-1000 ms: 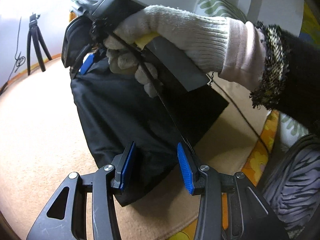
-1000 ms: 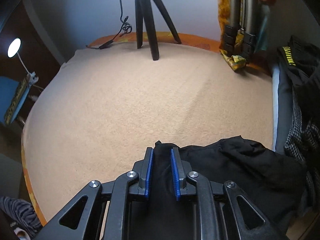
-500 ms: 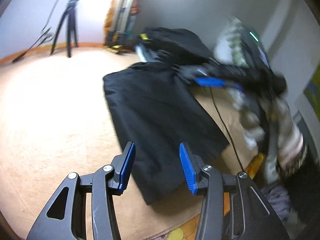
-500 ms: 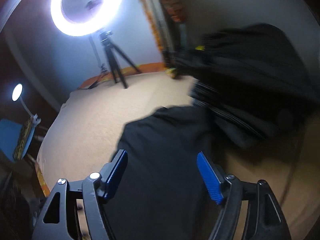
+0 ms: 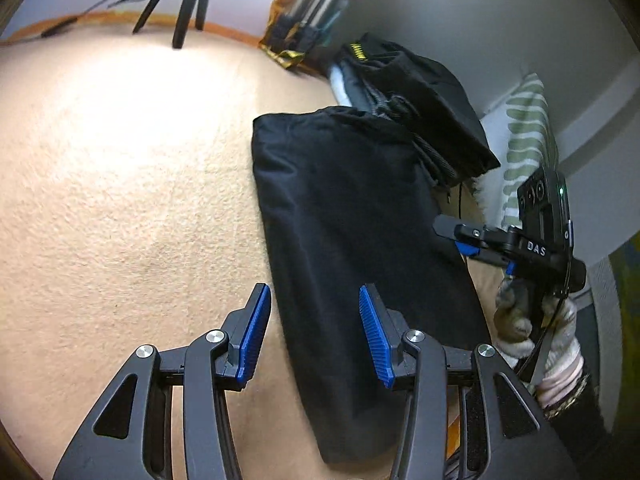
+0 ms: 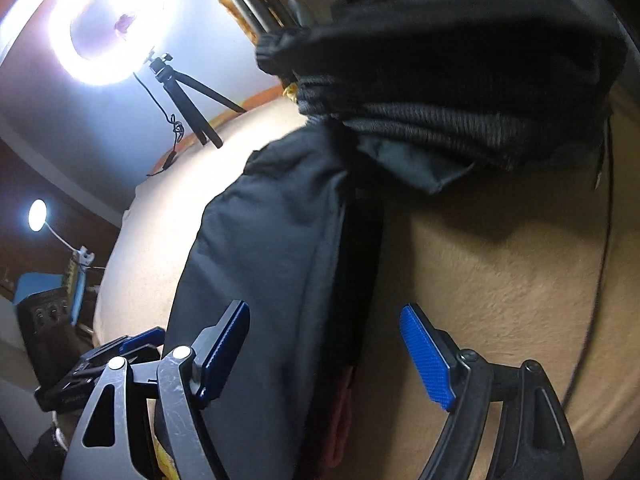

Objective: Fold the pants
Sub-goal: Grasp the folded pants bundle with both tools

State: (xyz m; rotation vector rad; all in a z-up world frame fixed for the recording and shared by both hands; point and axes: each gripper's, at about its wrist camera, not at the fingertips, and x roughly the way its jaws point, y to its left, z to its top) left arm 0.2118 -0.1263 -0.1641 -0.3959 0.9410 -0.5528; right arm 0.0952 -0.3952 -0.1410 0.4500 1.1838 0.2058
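The pants (image 5: 352,248) lie folded in a long strip on the bed (image 5: 120,200), flanked by the left gripper (image 5: 314,334) and right gripper (image 6: 326,354), both wide and empty, seemingly poised for another fold.

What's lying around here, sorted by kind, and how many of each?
Folded black pants on the beige blanket: 1
Pile of dark clothes: 1
Hand-held grippers, left and right, both open: 2
Ring light on tripod: 1
Small lamp: 1
Total: 6
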